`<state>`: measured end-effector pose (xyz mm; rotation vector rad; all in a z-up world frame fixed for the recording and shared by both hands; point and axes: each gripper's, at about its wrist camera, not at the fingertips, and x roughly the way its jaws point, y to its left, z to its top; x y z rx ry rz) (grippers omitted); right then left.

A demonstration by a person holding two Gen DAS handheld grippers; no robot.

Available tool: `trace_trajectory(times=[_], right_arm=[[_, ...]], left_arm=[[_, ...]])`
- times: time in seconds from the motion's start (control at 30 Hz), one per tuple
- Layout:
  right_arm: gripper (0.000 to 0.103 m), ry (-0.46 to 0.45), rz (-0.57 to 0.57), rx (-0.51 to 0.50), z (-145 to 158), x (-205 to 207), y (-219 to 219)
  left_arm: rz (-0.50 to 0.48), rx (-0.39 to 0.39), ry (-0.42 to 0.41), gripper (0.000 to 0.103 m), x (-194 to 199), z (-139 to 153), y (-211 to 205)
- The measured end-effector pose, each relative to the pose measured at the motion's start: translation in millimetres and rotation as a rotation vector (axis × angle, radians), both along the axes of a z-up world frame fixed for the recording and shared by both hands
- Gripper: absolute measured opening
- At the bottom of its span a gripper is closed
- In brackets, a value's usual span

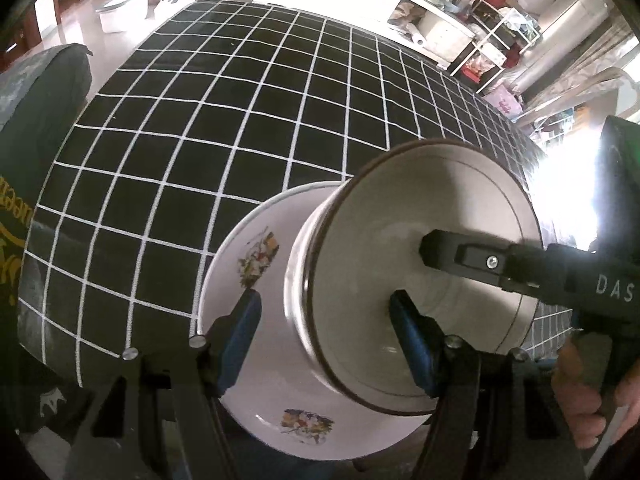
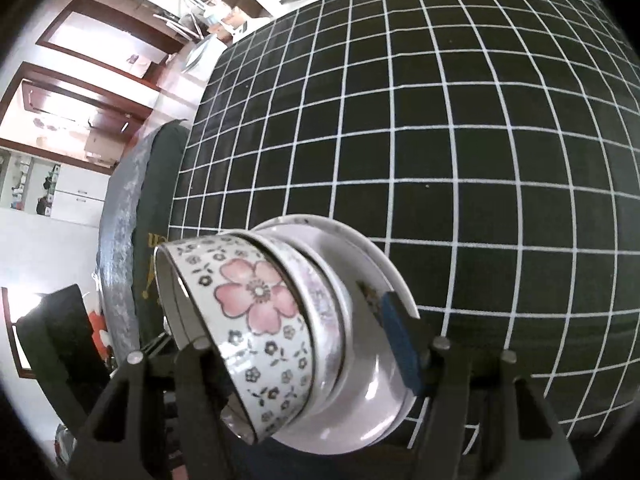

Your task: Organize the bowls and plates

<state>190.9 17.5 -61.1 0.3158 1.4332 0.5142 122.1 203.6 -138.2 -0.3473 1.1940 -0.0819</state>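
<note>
Where the left wrist view begins, the left gripper has its two blue-padded fingers spread apart, one on each side of a stack of dishes and not clearly pressing on anything. Just beyond them a white plate with flower prints lies on the table, and on it sits a white bowl with a dark rim; the bowl's mouth opens up and away from the plate, so the stack's axis is square to the tabletop. Reaching over that bowl from the right is the right gripper, one black finger lying inside the bowl near its middle; a hand holds its handle at the frame's right edge.

From the right wrist view, the flowered bowl with a big pink blossom is nested in another bowl, both on the plate. One blue finger stands outside the bowl wall, over the plate; the other is hidden behind the rim, so whether the wall is pinched I cannot tell.

Farther off stretches the black tablecloth with a white grid, and past its edge a cluttered room with shelves.
</note>
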Motion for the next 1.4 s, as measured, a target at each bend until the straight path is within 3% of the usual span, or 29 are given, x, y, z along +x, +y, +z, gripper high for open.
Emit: trace_trajectory(times=[0.3, 0.9, 1.03, 1.4], right_arm=[[0.066, -0.036, -0.008, -0.004, 15, -12, -6], [0.066, -0.139, -0.050, -0.008, 64, -64, -36], [0.066, -0.224, -0.052, -0.049, 84, -81, -44], [0.066, -0.503, -0.045, -0.215, 132, -130, -63]], left_arm=[[0.021, 0.035, -0.021, 0.065, -14, 17, -2], [0.007, 0.133, -0.179, 0.065, -56, 94, -34], [-0.021, 0.177, -0.255, 0.065, -70, 118, -51], [-0.015, 0.217, -0.399, 0.065, -109, 144, -69]])
